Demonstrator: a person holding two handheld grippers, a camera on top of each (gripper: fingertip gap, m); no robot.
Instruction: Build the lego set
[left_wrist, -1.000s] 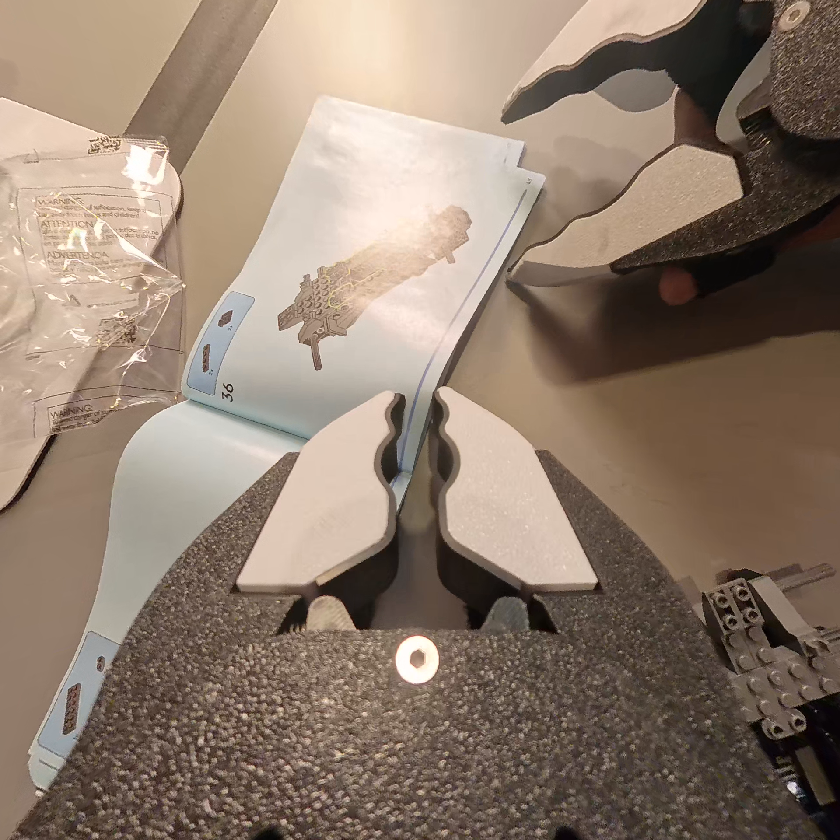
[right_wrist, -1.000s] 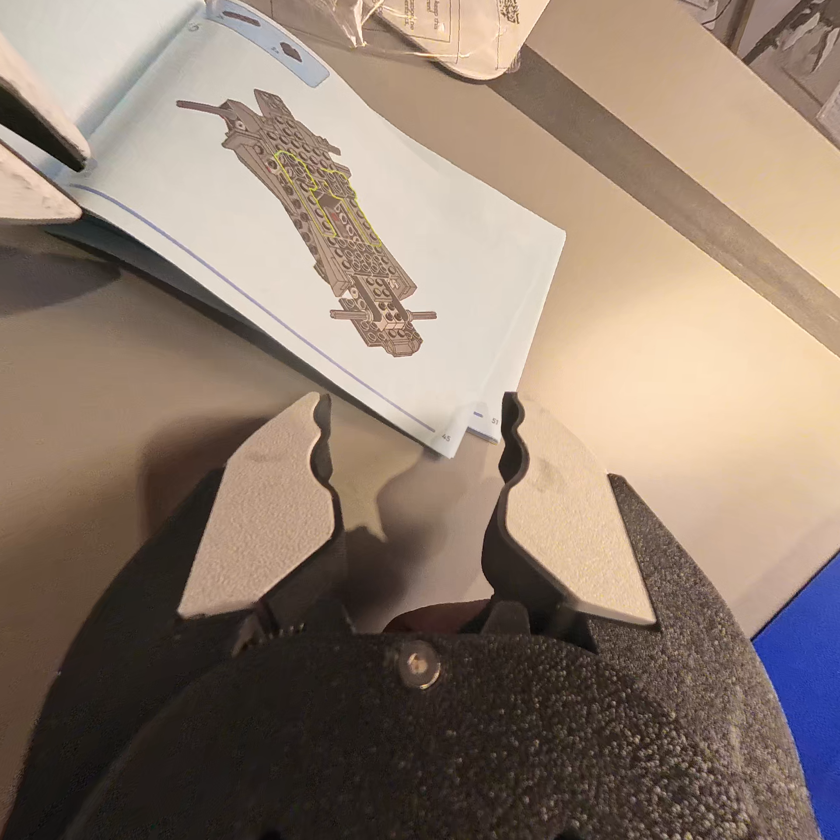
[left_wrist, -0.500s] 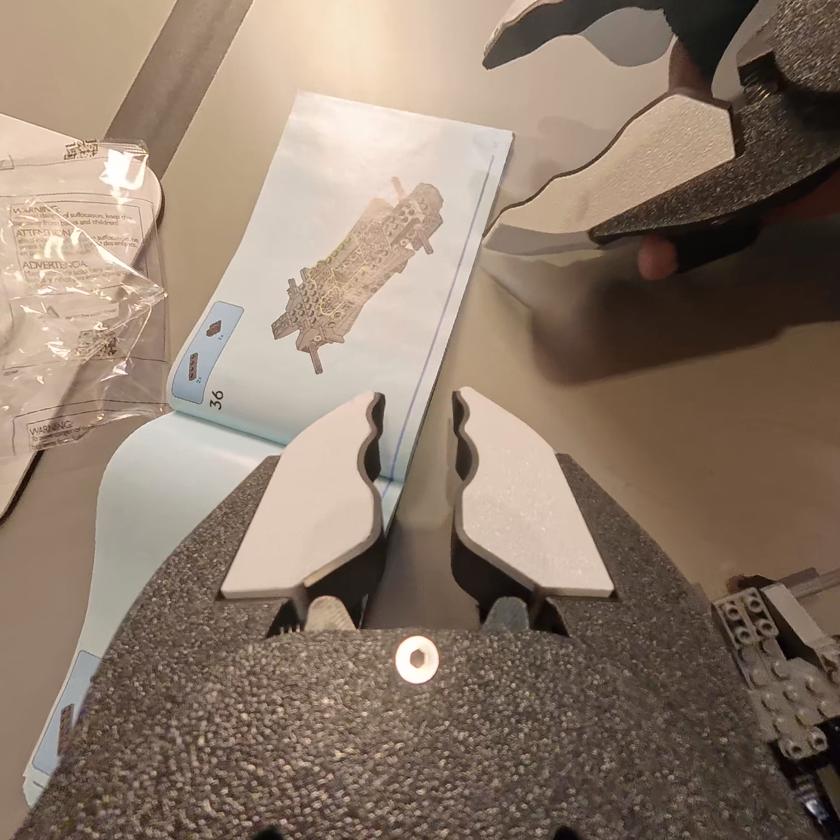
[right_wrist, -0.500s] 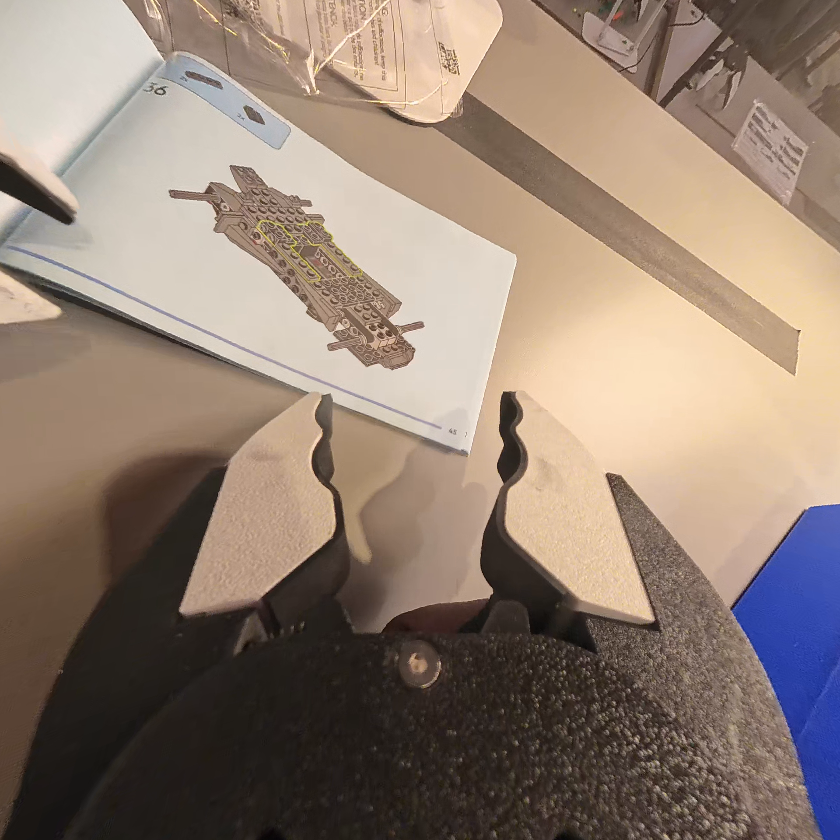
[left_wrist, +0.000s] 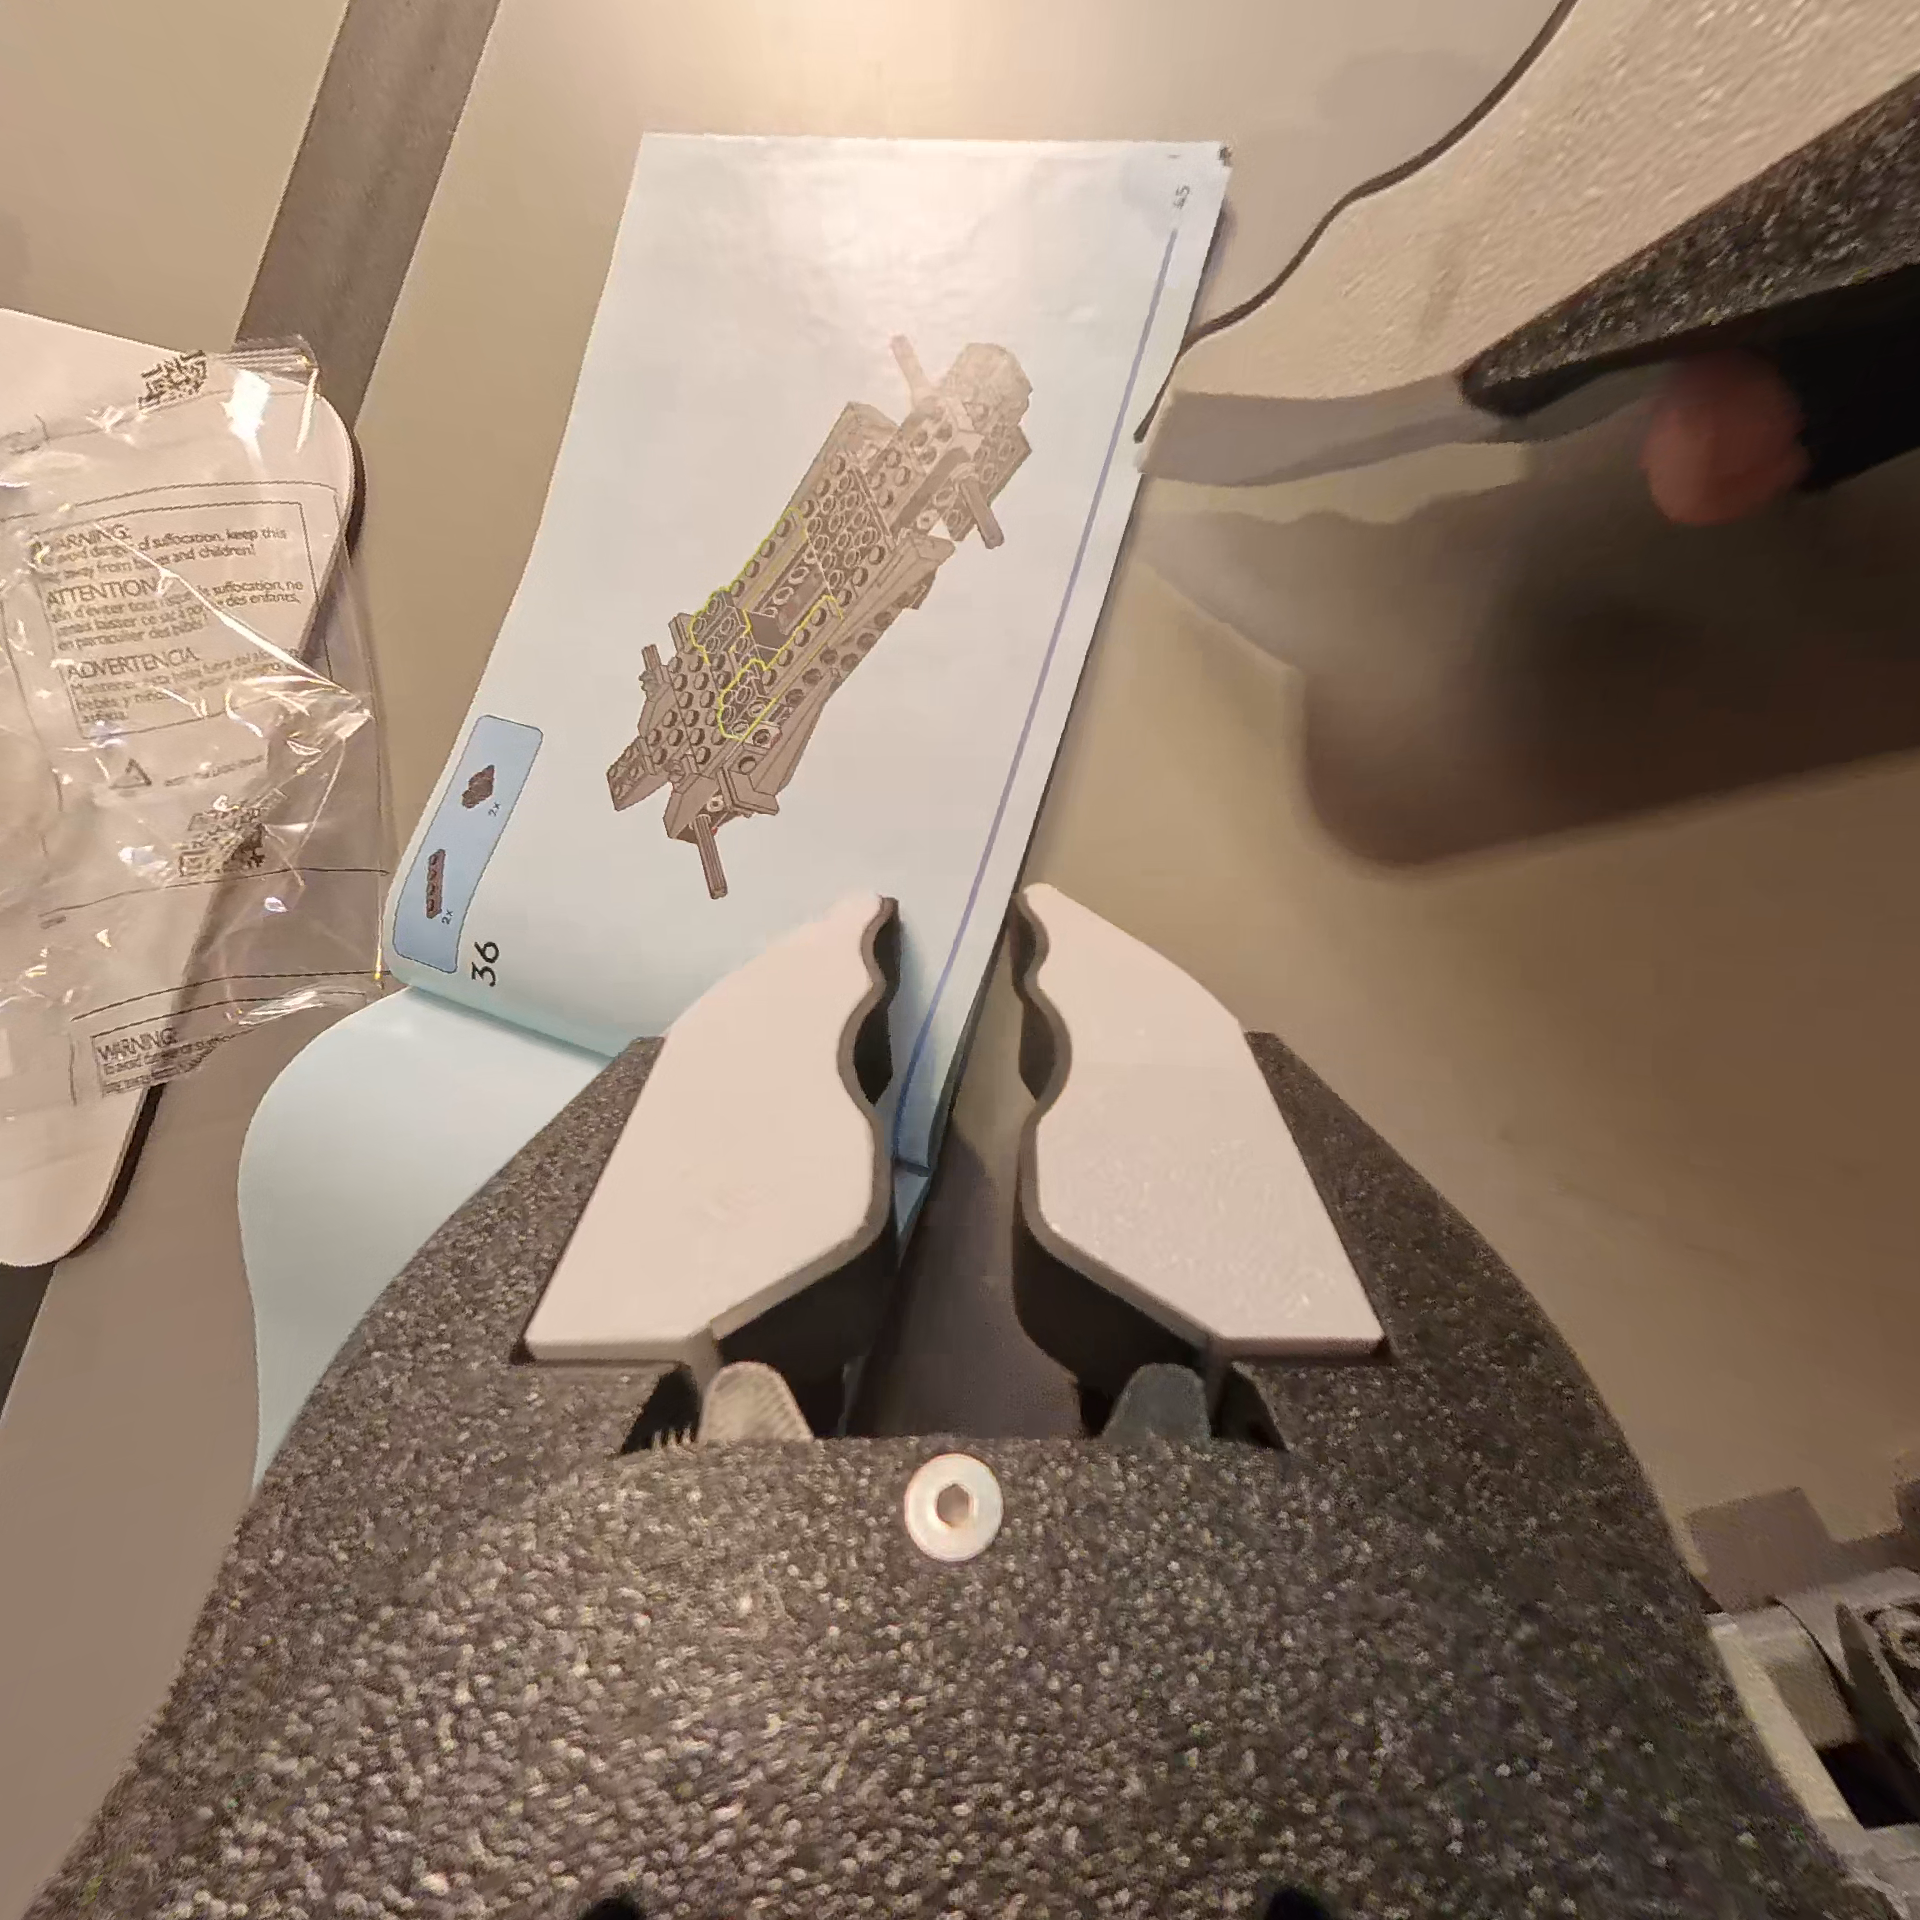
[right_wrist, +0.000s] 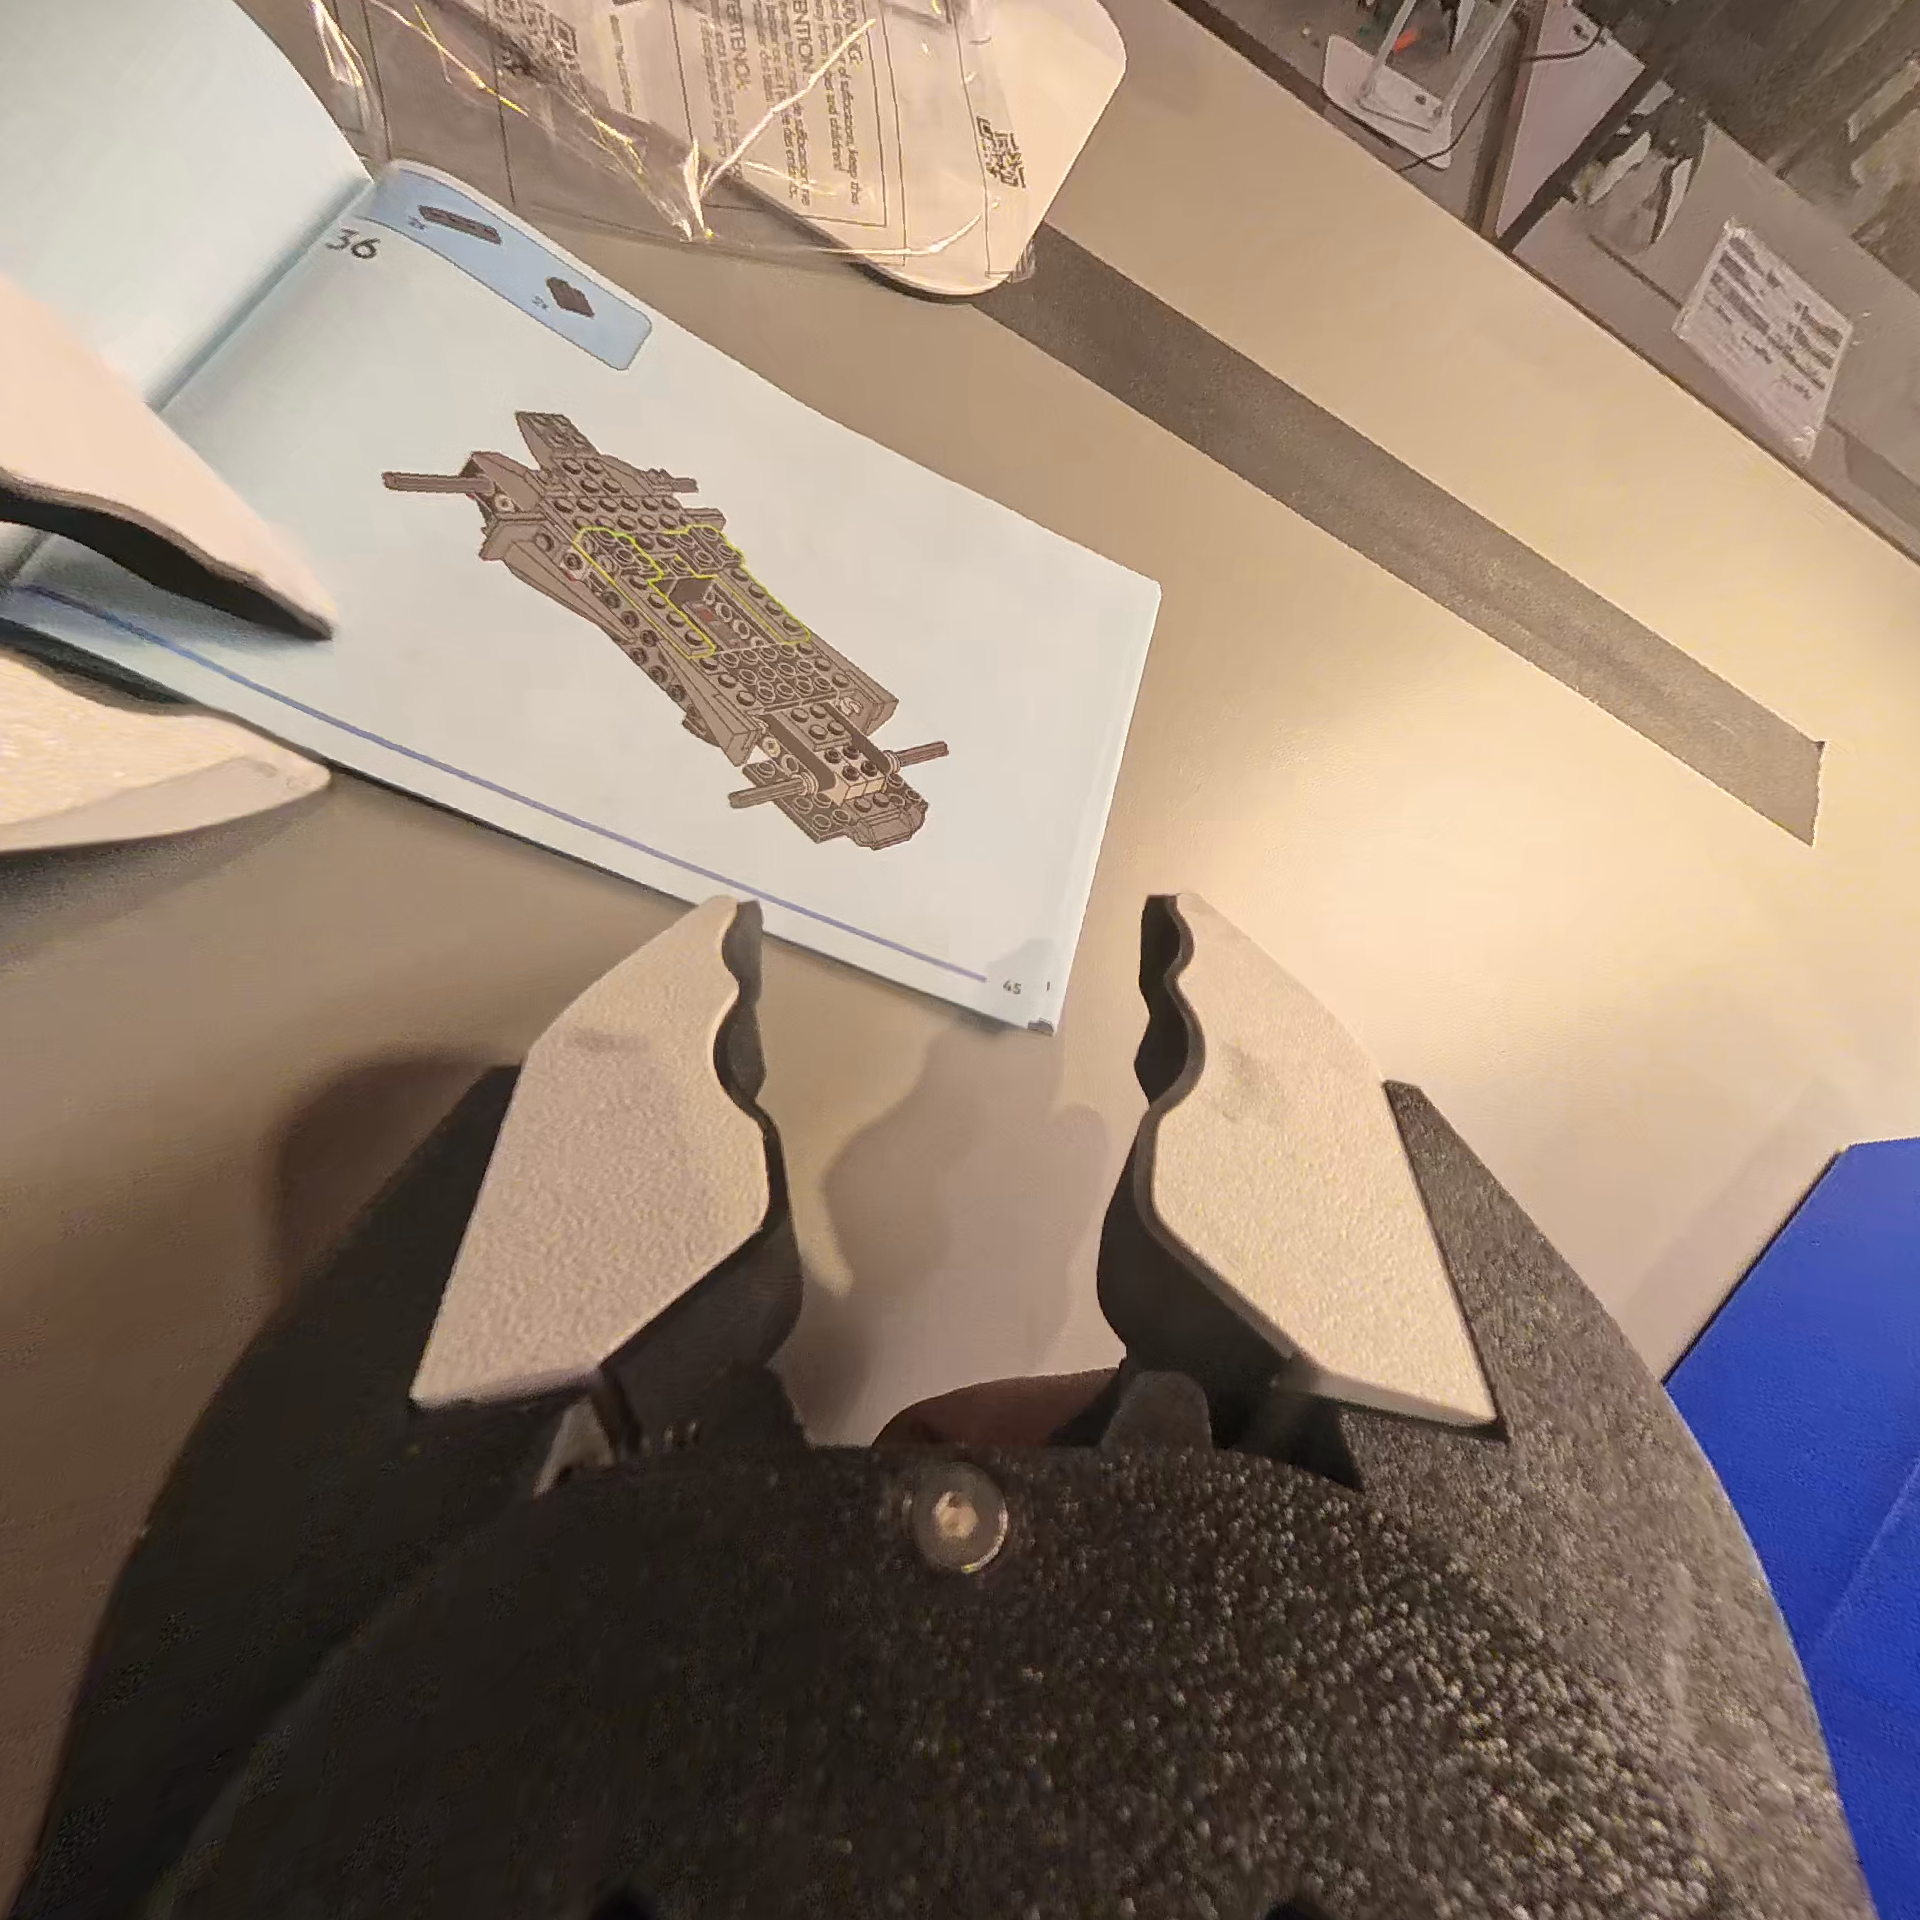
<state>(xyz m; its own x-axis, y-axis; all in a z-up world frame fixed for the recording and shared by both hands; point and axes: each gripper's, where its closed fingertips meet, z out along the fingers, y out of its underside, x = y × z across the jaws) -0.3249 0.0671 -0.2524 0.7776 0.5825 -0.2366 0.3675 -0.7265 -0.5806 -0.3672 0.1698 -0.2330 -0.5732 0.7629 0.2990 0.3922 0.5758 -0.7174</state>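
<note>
An open light-blue instruction booklet (left_wrist: 810, 520) lies on the tan table, showing a page with a drawing of a grey brick model. My left gripper (left_wrist: 956, 914) is at the page's near right edge. The edge runs between its fingers, and a gap shows between the right pad (left_wrist: 1049, 997) and the paper, so the page is not gripped. In the right wrist view, one left finger (right_wrist: 156, 540) is above the page (right_wrist: 727, 675) and the other (right_wrist: 135, 769) is below it. My right gripper (right_wrist: 951, 914) is wide open and empty by the page's far corner. It also shows in the left wrist view (left_wrist: 1299, 436).
A crumpled clear plastic bag (left_wrist: 156, 675) lies on a white card (left_wrist: 62, 1143) left of the booklet, and shows too in the right wrist view (right_wrist: 727, 104). A dark strip (right_wrist: 1455, 540) crosses the table. A grey brick model (left_wrist: 1818, 1714) is at the lower right. A blue surface (right_wrist: 1818, 1403) is on the right.
My left jaws were nearly shut on the page edge, then widened, and have now narrowed again without pinching the paper. The right gripper stayed open and now looms closer in the left wrist view.
</note>
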